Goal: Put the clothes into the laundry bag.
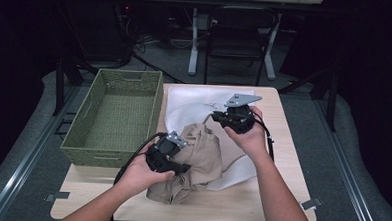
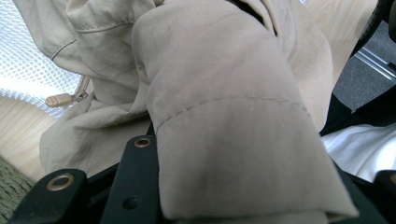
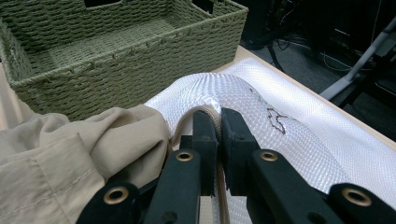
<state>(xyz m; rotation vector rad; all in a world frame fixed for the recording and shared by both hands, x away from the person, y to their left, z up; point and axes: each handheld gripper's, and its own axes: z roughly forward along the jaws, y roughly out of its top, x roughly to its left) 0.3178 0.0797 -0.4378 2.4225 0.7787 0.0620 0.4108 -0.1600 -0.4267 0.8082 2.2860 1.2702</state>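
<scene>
A beige garment [image 1: 194, 163] lies bunched on a white mesh laundry bag [image 1: 194, 108], just right of a green woven basket [image 1: 114, 117] on a wooden table [image 1: 282, 144]. The left tool [image 1: 174, 164] is clamped on a thick fold of the garment. The right tool [image 1: 215, 116] is clenched on the bag's edge, beyond the garment. To stuff the garment in well, the right tool should probably lift that edge high and taut while the left feeds cloth beneath it. Beyond the table, grey floor, a black chair [image 1: 241, 35] and cables sit in a dark room.
</scene>
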